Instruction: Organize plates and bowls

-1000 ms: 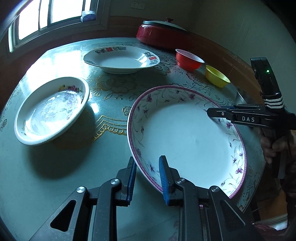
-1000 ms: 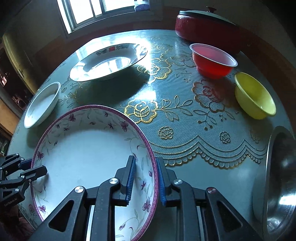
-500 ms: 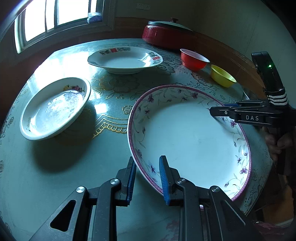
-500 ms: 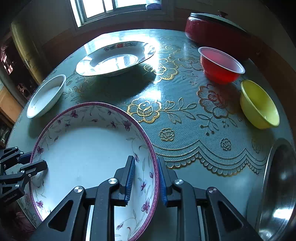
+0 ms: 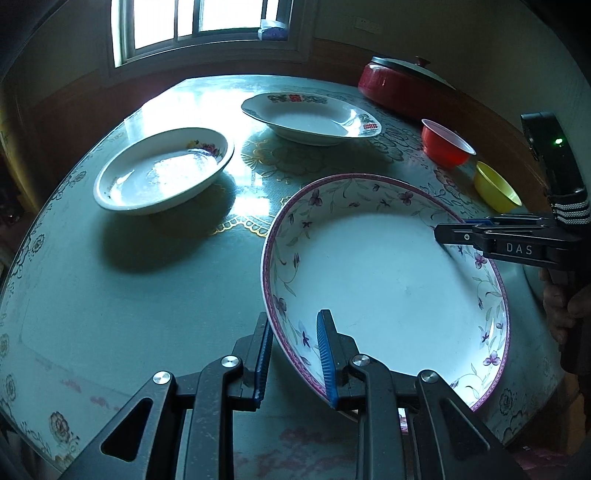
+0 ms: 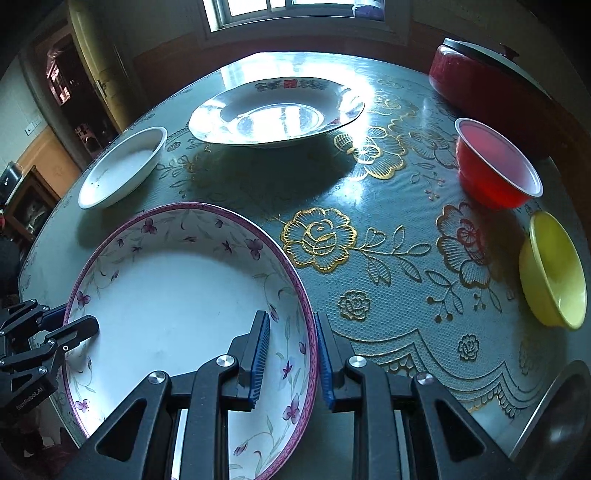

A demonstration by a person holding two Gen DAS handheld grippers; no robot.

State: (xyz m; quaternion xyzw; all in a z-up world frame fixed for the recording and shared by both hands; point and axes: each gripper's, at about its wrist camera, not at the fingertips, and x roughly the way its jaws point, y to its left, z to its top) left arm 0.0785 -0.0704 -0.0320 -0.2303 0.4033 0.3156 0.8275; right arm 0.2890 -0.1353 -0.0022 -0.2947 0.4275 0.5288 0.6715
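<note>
i am lifting the floral plate (image 5: 388,291) higher off the desk (image 5: 129,295) than a second ago, left gripper (image 5: 293,354) and right gripper (image 6: 291,356) fingers both clenching its rim, heading for stacking.

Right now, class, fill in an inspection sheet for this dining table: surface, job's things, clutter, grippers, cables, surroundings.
Surface: round table under a glossy green cloth with gold flowers.
Job's things: purple-rimmed floral plate held above the cloth; white floral dish; oval red-marked dish; red bowl; yellow bowl. All apart.
Clutter: lidded red pot at the far edge; steel basin, partly seen.
Grippers: left gripper and right gripper each straddle the floral plate's rim on opposite sides.
Cables: nothing seen.
Surroundings: window behind; wooden cabinet at the side.
</note>
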